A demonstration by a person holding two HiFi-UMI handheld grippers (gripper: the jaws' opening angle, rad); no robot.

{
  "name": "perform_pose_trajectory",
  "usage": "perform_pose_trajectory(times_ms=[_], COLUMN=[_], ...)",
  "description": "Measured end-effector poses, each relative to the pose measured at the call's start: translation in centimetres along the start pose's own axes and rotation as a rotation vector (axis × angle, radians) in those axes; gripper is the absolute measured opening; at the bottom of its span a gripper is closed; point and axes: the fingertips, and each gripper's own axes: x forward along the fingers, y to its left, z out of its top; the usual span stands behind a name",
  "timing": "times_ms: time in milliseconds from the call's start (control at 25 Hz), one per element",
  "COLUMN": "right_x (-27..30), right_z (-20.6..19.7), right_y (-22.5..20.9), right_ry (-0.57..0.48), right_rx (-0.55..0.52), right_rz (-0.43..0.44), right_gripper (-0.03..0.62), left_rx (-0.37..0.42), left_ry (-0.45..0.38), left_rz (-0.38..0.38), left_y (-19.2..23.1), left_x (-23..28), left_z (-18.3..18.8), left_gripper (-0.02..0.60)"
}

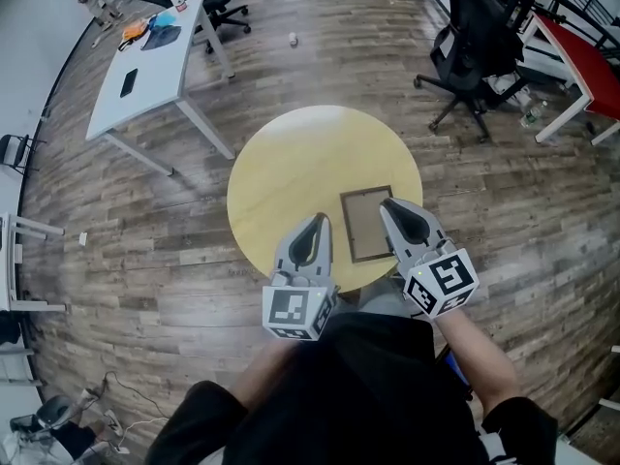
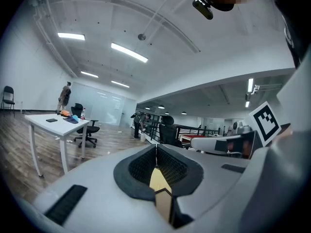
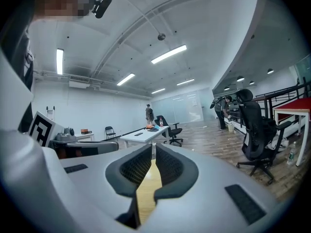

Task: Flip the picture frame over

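Brown picture frame (image 1: 366, 224) flat on round table (image 1: 281, 163), near right.
Left gripper (image 1: 319, 219) and right gripper (image 1: 388, 203) both clenched, holding nothing.

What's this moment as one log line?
left gripper: shut, empty | right gripper: shut, empty | picture frame: flat on table

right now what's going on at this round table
A person stands at the round yellow table with a gripper in each hand. The picture frame lies flat on the table near the person's side, and nothing is touching it. The left gripper and the right gripper are both shut and empty, held roughly level above the tabletop. From the head view, the right one's tip sits over the frame's right edge. Which side of the frame faces up is hard to tell.
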Motion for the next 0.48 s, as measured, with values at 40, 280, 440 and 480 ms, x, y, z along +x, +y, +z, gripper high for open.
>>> perform_pose_trajectory(times_ms=[40,280,440,480], right_x=[0.05,0.47,0.79,0.88], right_z=[0.01,-0.15,0.15,0.14], right_y=[-0.02,-0.38,-0.45,-0.5], right_ry=[-0.001,0.0,0.001,0.001], right_rx=[0.0,0.032,0.036,0.035], right_rz=[-0.001,-0.001,0.004,0.005], right_gripper=[0.04,0.04,0.04,0.04], left_rx=[0.0,0.007,0.023,0.025], left_ry=[-0.001,-0.001,-0.005,-0.005], left_rz=[0.0,0.003,-0.007,-0.007], left_y=[0.06,0.23,0.34,0.41], left_x=[-0.04,-0.08,0.1,0.18], left_z=[0.04,-0.07,0.14,0.11], left_gripper=[0.025,0.025,0.025,0.025])
